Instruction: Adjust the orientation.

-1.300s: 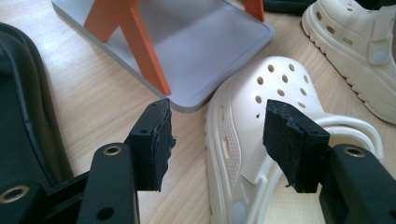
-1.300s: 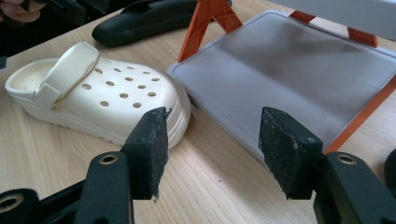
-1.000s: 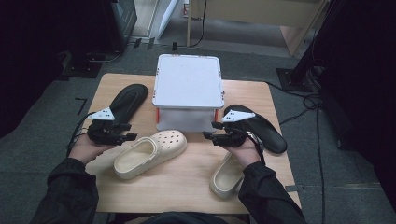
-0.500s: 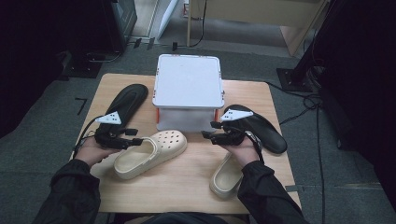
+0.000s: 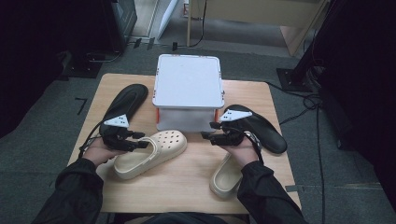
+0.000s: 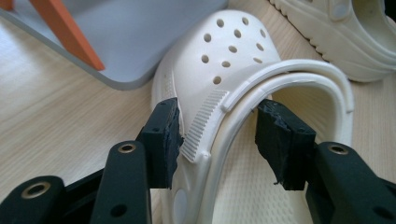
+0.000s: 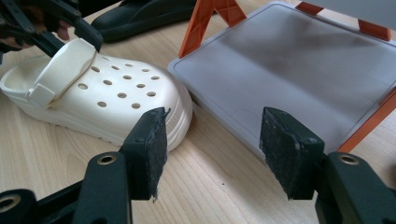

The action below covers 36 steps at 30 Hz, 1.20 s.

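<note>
At the table's near edge, the left gripper straddles a cream clog's strap, jaws parted, while the right gripper gapes empty beside a grey box.

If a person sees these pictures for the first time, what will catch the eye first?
Probably the cream clog at the table's front left, its strap and side wall between the open jaws of the left gripper. Behind it stands a white-lidded box, flanked by two black sandals.

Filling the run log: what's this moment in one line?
left gripper: open, jaws astride clog strap | right gripper: open, empty, near box
</note>
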### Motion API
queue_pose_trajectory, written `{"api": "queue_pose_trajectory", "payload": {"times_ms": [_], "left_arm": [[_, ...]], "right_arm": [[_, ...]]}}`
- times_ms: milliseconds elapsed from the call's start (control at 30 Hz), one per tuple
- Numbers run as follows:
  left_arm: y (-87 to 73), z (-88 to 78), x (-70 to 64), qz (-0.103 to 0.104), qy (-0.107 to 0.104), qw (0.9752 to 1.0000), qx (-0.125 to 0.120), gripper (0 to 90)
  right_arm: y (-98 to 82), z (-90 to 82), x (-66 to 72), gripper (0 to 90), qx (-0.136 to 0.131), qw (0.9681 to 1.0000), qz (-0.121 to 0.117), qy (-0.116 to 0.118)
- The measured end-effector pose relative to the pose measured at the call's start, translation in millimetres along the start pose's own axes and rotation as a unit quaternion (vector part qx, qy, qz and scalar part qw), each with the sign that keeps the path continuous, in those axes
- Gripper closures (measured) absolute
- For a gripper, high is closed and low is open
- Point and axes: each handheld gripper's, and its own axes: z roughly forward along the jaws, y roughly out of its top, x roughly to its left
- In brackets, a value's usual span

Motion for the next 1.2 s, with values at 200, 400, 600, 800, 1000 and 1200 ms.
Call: {"api": "queue_pose_trajectory", "payload": {"times_ms": [200, 400, 600, 800, 1000, 1200], "left_arm": [[-0.7, 5.0, 2.5, 0.003, 0.007, 1.0, -0.003, 59.1], [2.2, 2.2, -2.4, 0.024, 0.03, 0.9992, -0.011, 67.9], [4.8, -0.5, -2.2, 0.011, 0.025, 0.9994, -0.02, 73.4], [10.4, -3.0, -5.9, 0.016, 0.031, 0.999, -0.027, 74.7], [18.8, -7.3, -9.9, 0.024, 0.029, 0.9979, -0.053, 76.0], [26.4, -9.1, -12.8, 0.037, 0.031, 0.9965, -0.068, 77.1]], "right_arm": [[0.0, 1.1, 1.7, 42.1, 0.003, 1.0, -0.002, 0.002], [0.0, 0.9, 1.9, 42.2, 0.003, 1.0, -0.002, 0.002], [-0.2, 0.3, 1.6, 42.2, 0.002, 1.0, 0.0, 0.0], [-0.5, 0.2, 1.7, 42.2, 0.002, 1.0, 0.001, 0.0], [-1.2, -0.7, 1.9, 42.1, 0.004, 1.0, 0.003, -0.001], [-2.4, -1.7, 2.3, 42.2, 0.004, 1.0, 0.003, -0.004]]}}
